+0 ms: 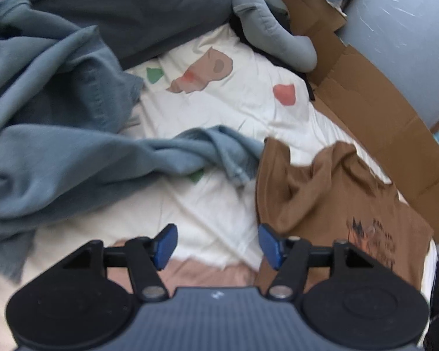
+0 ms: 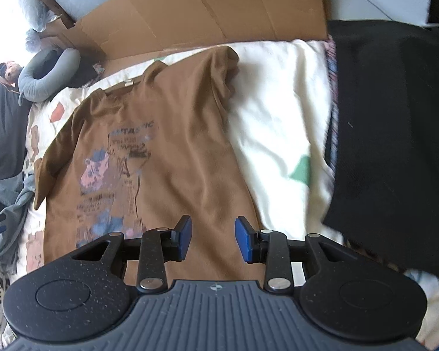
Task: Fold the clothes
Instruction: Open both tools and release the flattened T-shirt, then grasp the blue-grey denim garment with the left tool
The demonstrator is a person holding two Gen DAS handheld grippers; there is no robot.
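Bed: cream sheet [image 1: 219,111] with coloured patches, cardboard [image 2: 207,8] along far edge.
Left tongs [image 1: 216,244]: wide apart, empty, above bare sheet.
Right tongs [image 2: 213,239]: partly spread, empty, above brown T-shirt [image 2: 172,134].
Brown T-shirt: spread flat, print up.
Blue-grey garment [image 1: 58,152]: crumpled beside T-shirt.

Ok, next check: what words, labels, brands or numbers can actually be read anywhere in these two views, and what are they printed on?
"…NTASTIC": top line of the print on the brown T-shirt, right wrist view; first letters unclear.
Other lines of that print: blurred, unreadable.
Same print in the left wrist view: dark smears, unreadable.
Small white neck label on the shirt: too small to read.
Small white mark on each hand-held gripper's body: a symbol, no legible text.
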